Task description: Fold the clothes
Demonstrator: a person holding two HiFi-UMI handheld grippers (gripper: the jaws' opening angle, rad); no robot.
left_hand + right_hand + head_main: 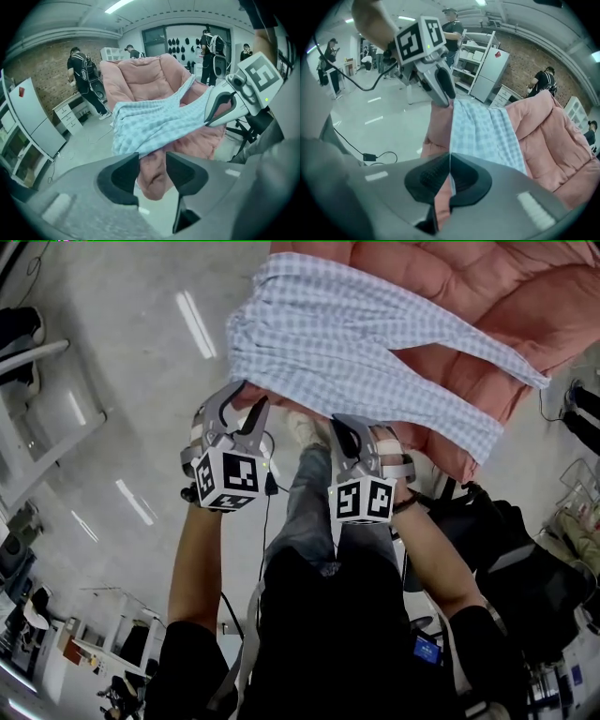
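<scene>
Checked garment [375,352] lies on a pink cushion [450,287], its near edge overhanging open floor [112,381].
Its legs run from 10 toward 4 o'clock. A black chair [520,563] crowds 4 o'clock; 9 o'clock is roomy. Left gripper [251,399] fingers are released at the waist corner, and right gripper [349,423] fingers are clenched on the hem.

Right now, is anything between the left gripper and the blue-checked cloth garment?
Nothing visible. The left gripper, jaws open, sits at the edge of the blue-checked cloth garment; the pink quilted cushion shows between them.
</scene>
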